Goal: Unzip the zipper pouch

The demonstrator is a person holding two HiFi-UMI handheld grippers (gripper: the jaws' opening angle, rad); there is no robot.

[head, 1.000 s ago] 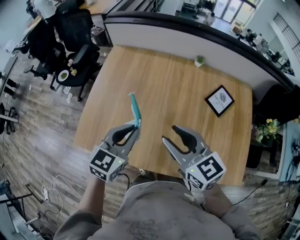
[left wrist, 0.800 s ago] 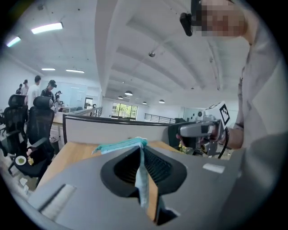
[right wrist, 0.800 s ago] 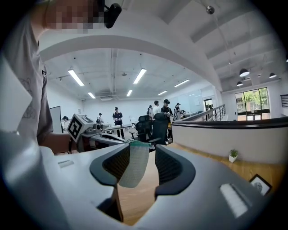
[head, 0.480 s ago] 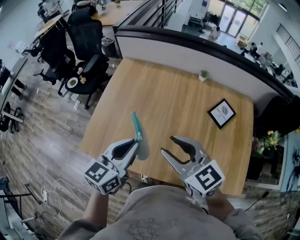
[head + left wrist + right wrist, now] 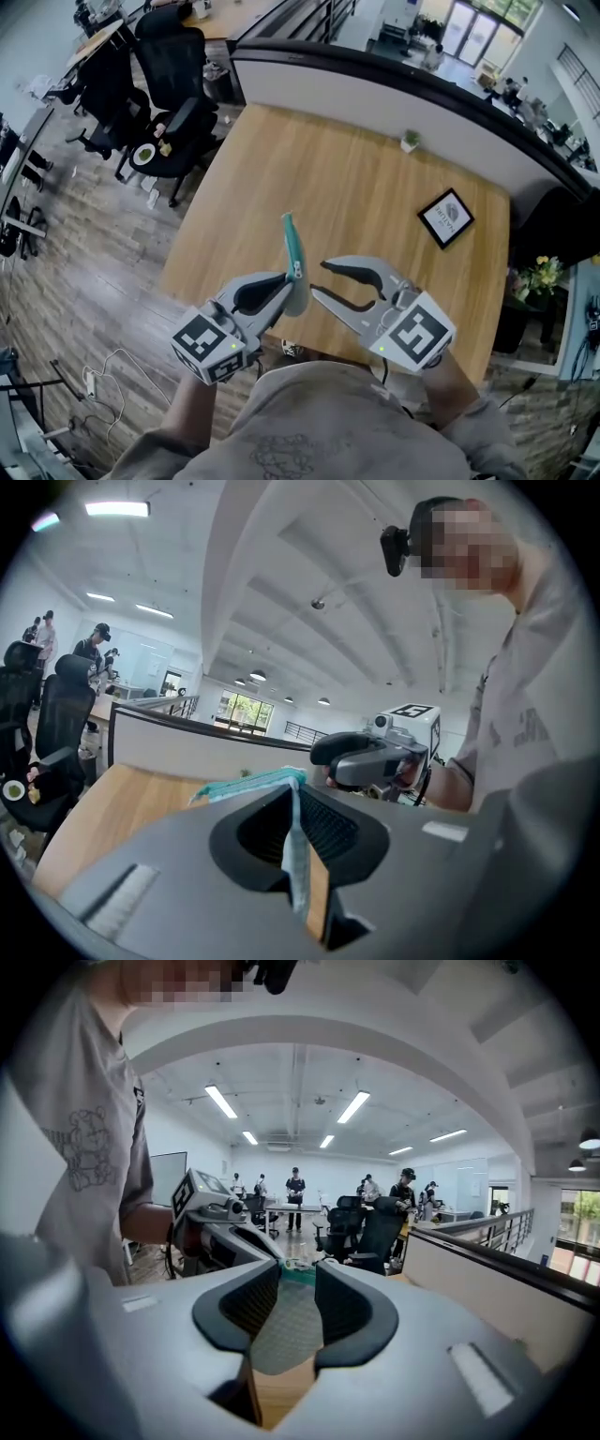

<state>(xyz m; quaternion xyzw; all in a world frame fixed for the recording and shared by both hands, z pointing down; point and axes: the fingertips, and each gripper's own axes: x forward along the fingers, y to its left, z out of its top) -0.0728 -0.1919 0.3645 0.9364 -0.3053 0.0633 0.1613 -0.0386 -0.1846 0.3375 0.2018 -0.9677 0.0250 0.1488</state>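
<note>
I'm seeing a black-framed sign (image 5: 446, 217) lying at the far right of the wooden table (image 5: 356, 187), a small potted plant (image 5: 411, 141) sitting at its far edge, and black office chairs (image 5: 173, 84) standing far left.

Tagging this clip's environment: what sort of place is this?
Probably an open-plan office: swivel chairs by a wooden table, ceiling strip lights, and people standing among more chairs further off.
</note>
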